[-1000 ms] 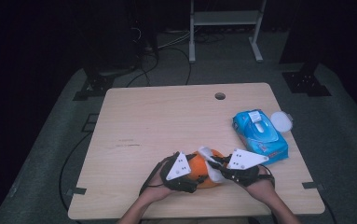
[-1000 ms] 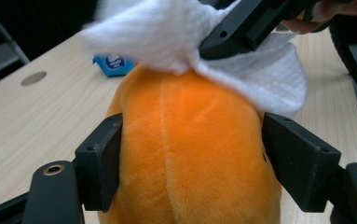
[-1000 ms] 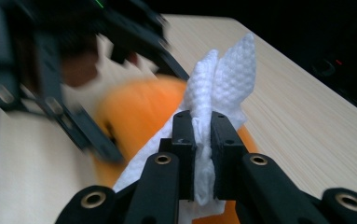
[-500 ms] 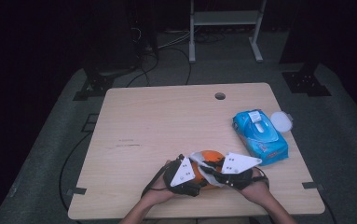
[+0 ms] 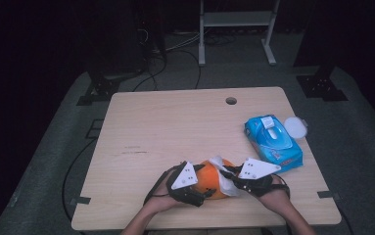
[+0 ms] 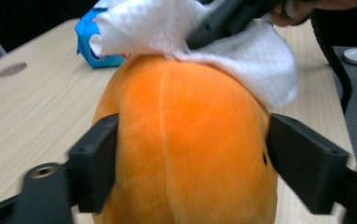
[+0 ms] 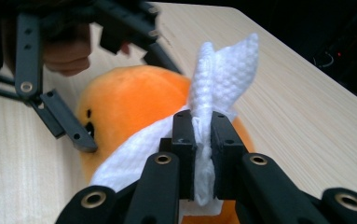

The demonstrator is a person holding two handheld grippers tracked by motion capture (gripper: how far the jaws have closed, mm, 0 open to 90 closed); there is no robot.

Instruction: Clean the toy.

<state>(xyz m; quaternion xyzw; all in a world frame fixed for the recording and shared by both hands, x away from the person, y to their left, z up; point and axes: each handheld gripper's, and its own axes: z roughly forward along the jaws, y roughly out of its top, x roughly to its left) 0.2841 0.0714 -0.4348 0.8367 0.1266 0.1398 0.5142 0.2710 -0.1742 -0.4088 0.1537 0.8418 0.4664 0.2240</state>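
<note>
Near the worktop's [image 5: 141,127] front edge, the left gripper [image 6: 185,158] is bracing a soft, squashy orange plush toy [image 6: 185,140] (jaws just opening, seemingly touching), while the right gripper [image 7: 203,140] is pinching a limp wipe [image 7: 223,70] over it.

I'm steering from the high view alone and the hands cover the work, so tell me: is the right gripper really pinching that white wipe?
Observer: Yes. The right gripper view shows the right gripper with its jaws shut on a bunched fold of the white wipe.
Operator: And the left one, is it on the orange toy?
Observer: The left gripper has the orange plush toy between its jaws. They have just been opening, yet both pads touch the toy's sides.
Operator: Where does the rest of the wipe lie?
Observer: In the left gripper view it is draped over the top of the toy, on the far side from the left jaws.
</note>
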